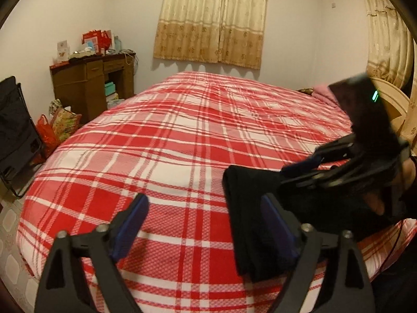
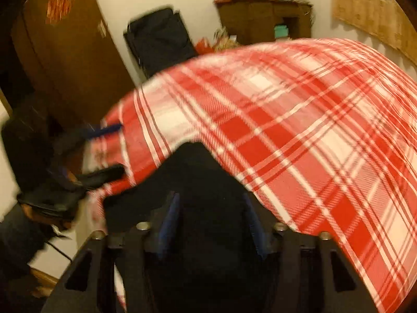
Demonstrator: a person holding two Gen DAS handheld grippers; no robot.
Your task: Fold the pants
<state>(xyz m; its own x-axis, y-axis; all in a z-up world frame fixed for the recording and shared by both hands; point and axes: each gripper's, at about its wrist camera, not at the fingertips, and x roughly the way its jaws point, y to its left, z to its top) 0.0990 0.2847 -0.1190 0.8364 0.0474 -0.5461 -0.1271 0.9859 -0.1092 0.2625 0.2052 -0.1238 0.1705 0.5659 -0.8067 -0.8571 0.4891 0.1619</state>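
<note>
The left gripper (image 1: 202, 224) stands wide apart, blue pads clear on both sides, nothing between them but the checked bedspread (image 1: 182, 135) below. The dark bundle hangs just at its right-hand finger (image 1: 276, 229), though I can't say whether cloth and finger actually touch.

Over to the right gripper (image 2: 212, 224): black fabric fills the gap between its two blue pads, and the jaws stand narrow on it, so it reads as clamped on the pants (image 2: 198, 182). The picture from that wrist is smeared, so exactly how the cloth sits in the pads is hard to make out.

From the left wrist view the pants (image 1: 245, 208) show as a compact black roll or bundle, held up by the right gripper (image 1: 299, 167) and draping over the near right part of the bed, its lower end against the bedspread. A hand (image 1: 378, 198) grips that tool at the edge of the picture.

How far along? The garment looks already gathered into a narrow, thick shape, not spread flat, so my guess is several folds are in. What seems left is setting the bundle down neatly and letting go; whether another fold is needed can't be told, because the black cloth hides its own layers.

Beyond the bed sit a brown desk (image 1: 91, 83) piled with boxes and cream curtains (image 1: 211, 20).
</note>
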